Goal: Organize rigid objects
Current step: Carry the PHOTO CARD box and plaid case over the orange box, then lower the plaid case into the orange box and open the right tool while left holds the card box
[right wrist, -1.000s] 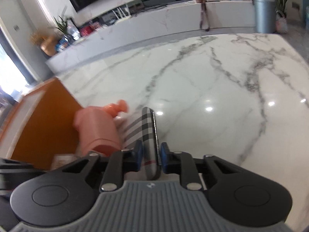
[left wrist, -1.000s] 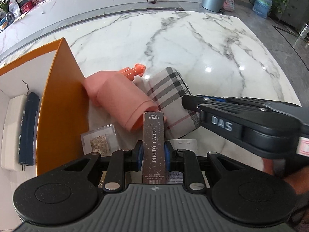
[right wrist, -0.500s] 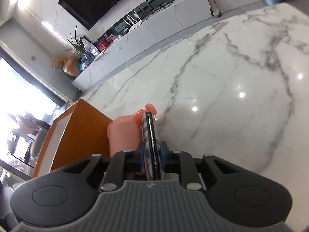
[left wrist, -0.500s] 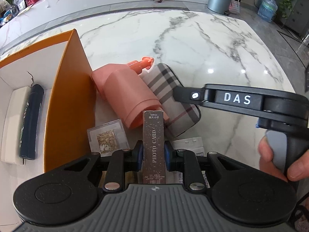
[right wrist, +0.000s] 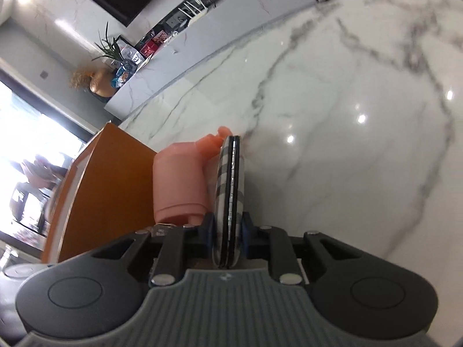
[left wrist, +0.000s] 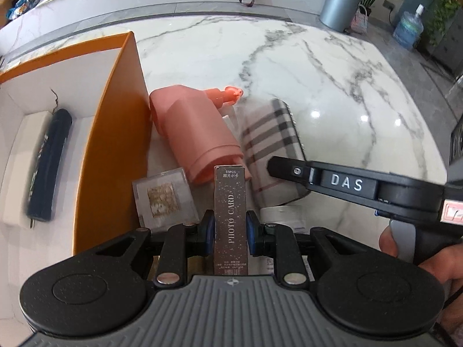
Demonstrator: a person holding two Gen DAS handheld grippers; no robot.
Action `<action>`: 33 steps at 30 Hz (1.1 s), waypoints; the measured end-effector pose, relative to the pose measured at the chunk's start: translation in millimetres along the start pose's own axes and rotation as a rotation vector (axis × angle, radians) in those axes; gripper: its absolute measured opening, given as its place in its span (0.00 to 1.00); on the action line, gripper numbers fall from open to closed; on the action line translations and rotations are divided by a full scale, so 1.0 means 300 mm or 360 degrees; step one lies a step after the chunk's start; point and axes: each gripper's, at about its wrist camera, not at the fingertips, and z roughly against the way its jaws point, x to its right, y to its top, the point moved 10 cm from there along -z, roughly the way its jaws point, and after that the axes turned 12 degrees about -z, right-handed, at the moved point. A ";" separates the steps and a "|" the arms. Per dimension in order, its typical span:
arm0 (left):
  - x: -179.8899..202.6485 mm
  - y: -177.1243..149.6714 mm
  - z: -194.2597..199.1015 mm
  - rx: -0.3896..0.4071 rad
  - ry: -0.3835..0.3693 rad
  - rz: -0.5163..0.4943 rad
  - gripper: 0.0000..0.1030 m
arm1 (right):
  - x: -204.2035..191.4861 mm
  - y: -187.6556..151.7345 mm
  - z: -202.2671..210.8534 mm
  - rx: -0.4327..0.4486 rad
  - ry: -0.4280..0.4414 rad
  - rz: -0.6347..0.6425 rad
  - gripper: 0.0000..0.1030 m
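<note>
While my left tool [left wrist: 230, 232] clamps the narrow dark box printed PHOTO CARD [left wrist: 231, 217], both blue pads press flat on its long sides and the box stands lengthwise between them, its far end toward the pink bottle [left wrist: 194, 136]. The pink bottle lies on its side on the tabletop [left wrist: 332, 86], pump nozzle pointing away from me, its shoulder touching the outer wall of the orange box [left wrist: 113, 144]. Inside the orange box, white lining; a dark blue folded umbrella [left wrist: 49, 164] lies on a white slab along the left side. A small clear case with a tan patterned insert [left wrist: 165, 199] sits on the tabletop just beside the orange wall, near the bottle's base.

My right tool [right wrist: 228, 231] grips the plaid case [right wrist: 230, 185] edge-on; its jaws have just been closing, and the pads now sit against both plaid faces with the black seam running up the middle. From the left wrist view the right tool [left wrist: 275, 166] reaches in from the right, its tip over the near end of the plaid case [left wrist: 272, 144], which lies just beside the pink bottle. My right hand [left wrist: 428, 248] holds the handle at the frame's right edge. White printed paper [left wrist: 282, 217] lies under the near end of the plaid case; text unreadable. Whether the case is lifted clear of the tabletop, I cannot tell.
</note>
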 end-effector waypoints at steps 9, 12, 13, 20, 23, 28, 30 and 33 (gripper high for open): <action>-0.011 -0.022 0.241 0.0222 -0.0131 0.0098 0.24 | 0.061 0.033 0.159 0.0182 -0.0117 -0.0046 0.17; -0.067 -0.034 0.361 0.0329 -0.0143 0.0127 0.24 | -0.044 0.013 0.244 0.0235 -0.0007 0.0026 0.17; -0.092 -0.038 0.393 0.0354 -0.0137 0.0141 0.24 | -0.093 0.003 0.262 0.0237 0.0023 0.0071 0.17; -0.334 -0.078 0.507 0.0370 -0.0052 0.0258 0.24 | -0.514 -0.068 0.302 0.0177 0.0149 0.0681 0.17; -0.441 -0.089 0.499 0.0334 -0.0012 0.0273 0.24 | -0.663 -0.112 0.257 0.0101 0.0118 0.0963 0.17; -0.561 -0.087 0.458 0.0288 0.0030 0.0270 0.24 | -0.826 -0.197 0.085 -0.0050 -0.0027 0.1442 0.17; -0.605 -0.082 0.439 0.0279 0.0012 0.0282 0.24 | -0.848 -0.215 -0.008 -0.0128 -0.0105 0.1590 0.17; -0.645 -0.076 0.397 0.0259 -0.0030 0.0317 0.24 | -0.852 -0.229 -0.134 -0.0218 -0.0232 0.1832 0.17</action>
